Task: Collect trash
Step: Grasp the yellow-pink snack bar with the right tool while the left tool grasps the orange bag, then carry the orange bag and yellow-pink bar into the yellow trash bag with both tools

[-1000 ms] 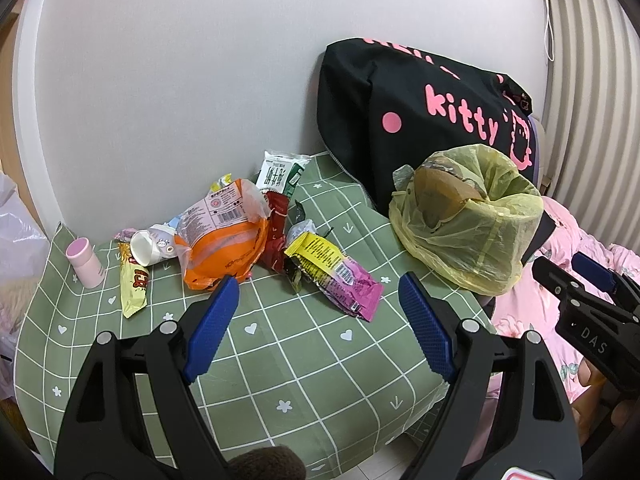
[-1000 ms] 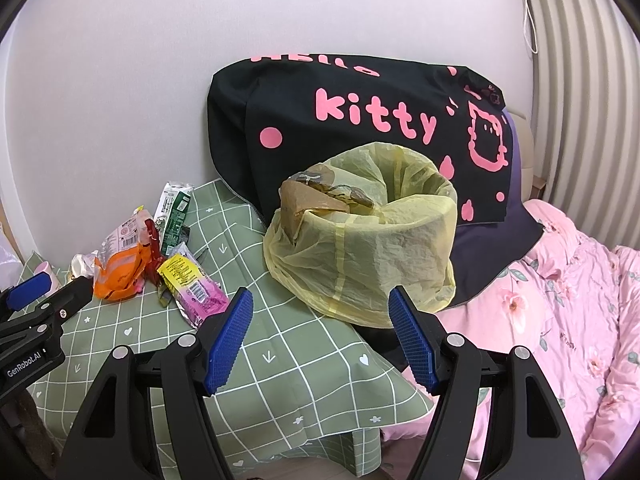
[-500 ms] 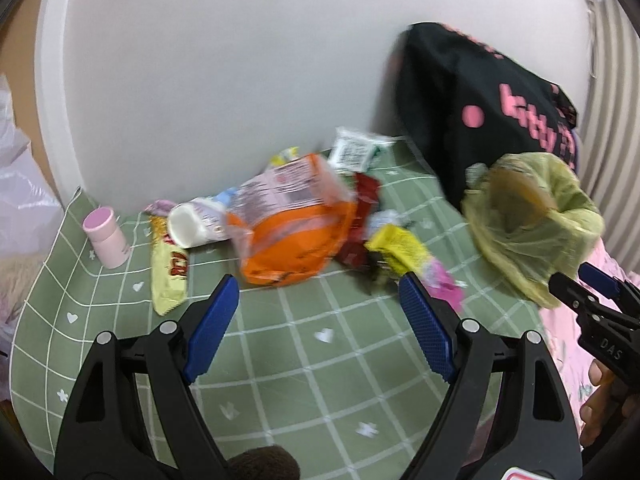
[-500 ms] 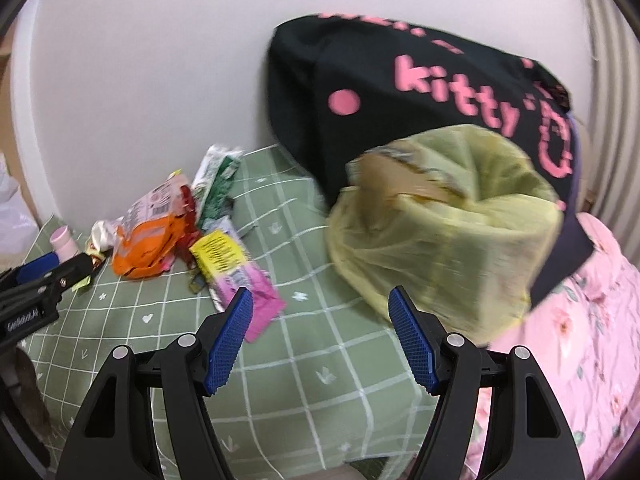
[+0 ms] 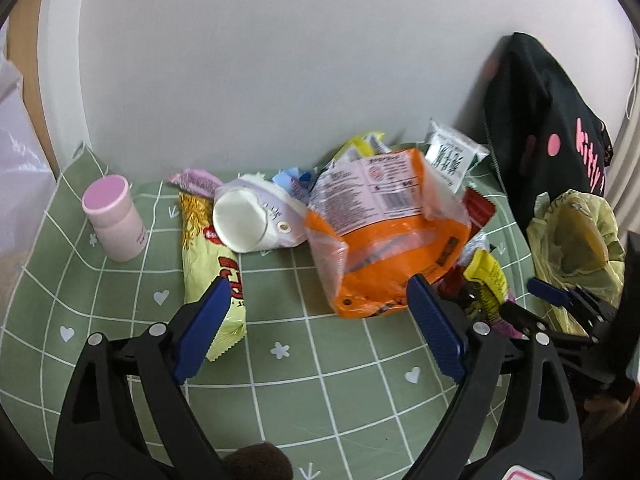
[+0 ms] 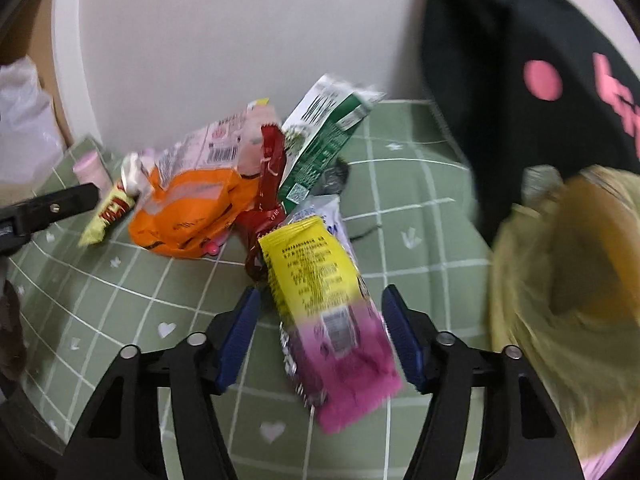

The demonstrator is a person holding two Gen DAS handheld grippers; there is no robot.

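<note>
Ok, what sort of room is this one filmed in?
Most likely a bedroom at home: a small table with a green checked cloth against a white wall, a black Hello Kitty bag beside it, and snack wrappers next to a lined bin.

Both wrist views angle down, close over green cloth (image 5: 304,364); shared: orange bag (image 5: 384,248), left view nearer.
</note>
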